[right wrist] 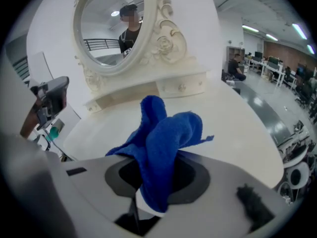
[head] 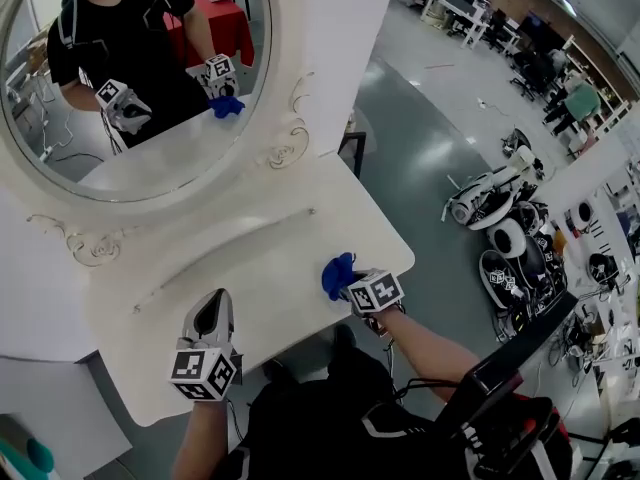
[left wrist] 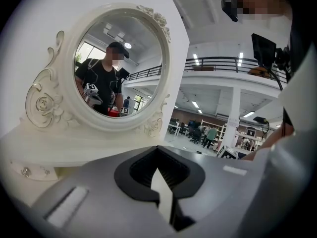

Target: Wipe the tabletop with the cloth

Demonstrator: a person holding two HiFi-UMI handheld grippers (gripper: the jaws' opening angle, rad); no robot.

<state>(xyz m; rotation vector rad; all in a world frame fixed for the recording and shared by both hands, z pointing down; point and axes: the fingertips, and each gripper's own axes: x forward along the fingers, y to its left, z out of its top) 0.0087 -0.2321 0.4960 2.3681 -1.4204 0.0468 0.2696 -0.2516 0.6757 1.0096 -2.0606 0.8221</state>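
Type of place: large open-plan lab hall, not a home.
Floor: glossy grey floor, wide as in an industrial hall.
Work area: rows of desks with office chairs; people at them.
Equipment: what look like white robot parts with cables, laid on the floor.
Structure: mezzanine railing, strip lights, white column.
Furnishing: ornate white dressing table with oval mirror, standing in the hall.

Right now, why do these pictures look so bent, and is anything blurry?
Both gripper views are fisheye: dark rounded corners, the mirror bulging, mosaic over faces. Right gripper view: the cloth is fairly sharp. Head view: the tabletop edge bows.
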